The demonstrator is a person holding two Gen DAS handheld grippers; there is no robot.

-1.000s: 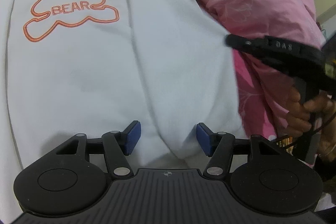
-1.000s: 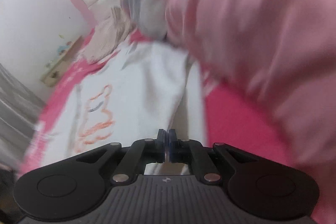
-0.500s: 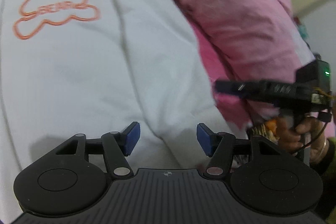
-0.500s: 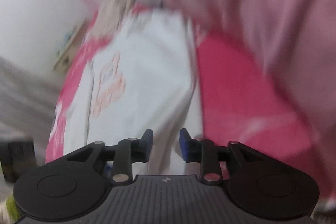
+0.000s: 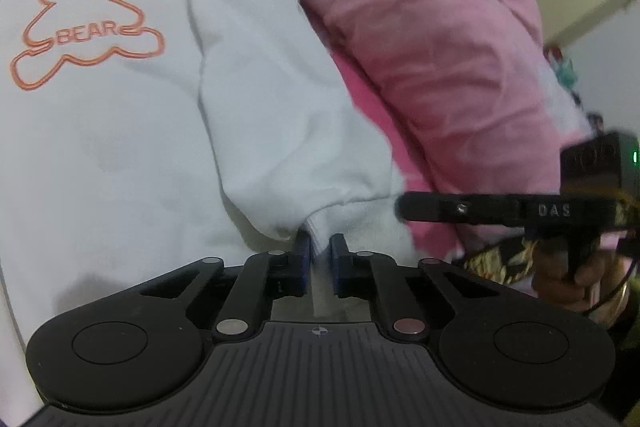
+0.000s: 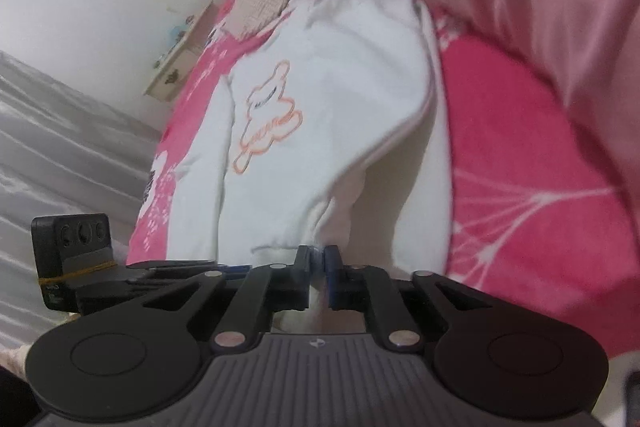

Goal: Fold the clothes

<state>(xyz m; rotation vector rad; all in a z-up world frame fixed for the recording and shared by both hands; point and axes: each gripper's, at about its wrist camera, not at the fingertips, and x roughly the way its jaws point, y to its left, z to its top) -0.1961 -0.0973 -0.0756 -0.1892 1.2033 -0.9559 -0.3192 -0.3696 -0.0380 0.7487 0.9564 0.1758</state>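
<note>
1. Lying flat on the pink bed sheet [image 6: 532,147], the white sweatshirt [image 5: 120,147] shows its front, with an orange bear outline [image 5: 84,23] and the word BEAR printed on the chest.
2. Its sleeve [image 5: 280,99] is folded down along the body's edge, on the side nearest the pale pink duvet [image 5: 432,39], and the ribbed cuff [image 5: 340,215] ends at the sweatshirt's near hem.
3. The left claw [image 5: 319,251] has its jaws closing, drawn narrow, with a thin fold of the cuff's white fabric pinched between the blue pads [image 5: 303,249].
4. The right claw [image 6: 317,257] sits at the sweatshirt's near hem too, its jaws closing and already narrow; white cloth seems to lie between the pads, though the blur leaves it unclear whether they press on it.
5. Seen from the left wrist, the right claw's black finger reaches in from the duvet side, its tip just beside the cuff, with a hand [image 5: 568,279] gripping the handle behind it.
6. The duvet is bunched up beside the sweatshirt, touching the sleeve's upper part near the shoulder.
7. Beyond the sweatshirt's far side stands a white wall with a small shelf [image 6: 180,63].
</note>
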